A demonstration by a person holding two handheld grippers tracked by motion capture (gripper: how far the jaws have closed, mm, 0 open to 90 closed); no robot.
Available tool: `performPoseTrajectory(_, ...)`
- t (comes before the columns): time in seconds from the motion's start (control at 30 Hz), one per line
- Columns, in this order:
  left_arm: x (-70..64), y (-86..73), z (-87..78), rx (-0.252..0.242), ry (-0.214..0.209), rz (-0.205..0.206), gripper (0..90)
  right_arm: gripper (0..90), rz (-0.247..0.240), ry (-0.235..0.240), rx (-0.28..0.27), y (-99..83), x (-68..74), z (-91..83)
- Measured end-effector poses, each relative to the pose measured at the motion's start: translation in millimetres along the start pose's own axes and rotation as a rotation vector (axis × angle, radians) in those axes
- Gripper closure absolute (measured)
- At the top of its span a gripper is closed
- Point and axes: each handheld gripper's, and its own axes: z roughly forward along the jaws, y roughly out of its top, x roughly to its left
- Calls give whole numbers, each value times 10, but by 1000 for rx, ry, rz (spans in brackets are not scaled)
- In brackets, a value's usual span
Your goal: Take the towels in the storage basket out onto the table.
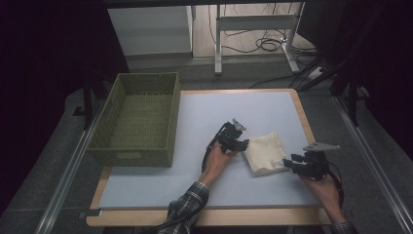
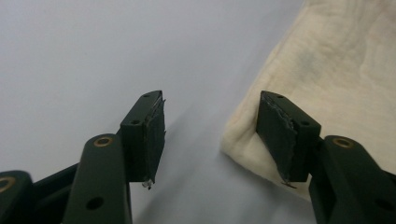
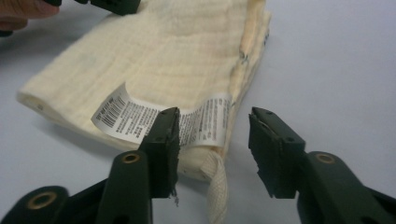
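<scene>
- Hand-held gripper on the left (image 1: 242, 145) sits at the folded cream cloth's (image 1: 264, 153) left edge, jaws wide apart, one over the cloth's corner, one over bare bench.
- Right hand-held gripper (image 1: 288, 162) stands at the cloth's right corner, jaws wide, straddling that corner beside the white care label (image 3: 159, 120); nothing is clamped.
- Folded cream cloth lies flat on the blue-grey bench (image 1: 160, 190), between the two grippers.
- Woven green basket (image 1: 138, 119) stands well left of the cloth, on the bench's left edge.
</scene>
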Motion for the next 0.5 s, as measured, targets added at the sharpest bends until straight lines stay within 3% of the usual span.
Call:
performPoseTrajectory(0.17, 23, -31, 16, 2, -9, -15, 402, 432, 28, 8, 70, -53, 0, 76)
performPoseTrajectory(0.27, 50, -46, 20, 3, -23, -31, 393, 435, 41, 4, 71, -65, 30, 93)
performPoseTrajectory(0.37, 81, -65, 30, -3, -40, -56, 379, 583, 48, 16, 78, -59, 79, 100)
performPoseTrajectory(0.43, 105, -69, 35, 1, -51, -76, 362, 727, 78, 74, 92, -55, 96, 108)
performPoseTrajectory(0.47, 112, -69, 37, 1, -53, -83, 354, 754, 97, 109, 105, -51, 91, 111)
performPoseTrajectory(0.5, 114, -64, 33, 2, -53, -84, 351, 769, 105, 116, 103, -52, 87, 117)
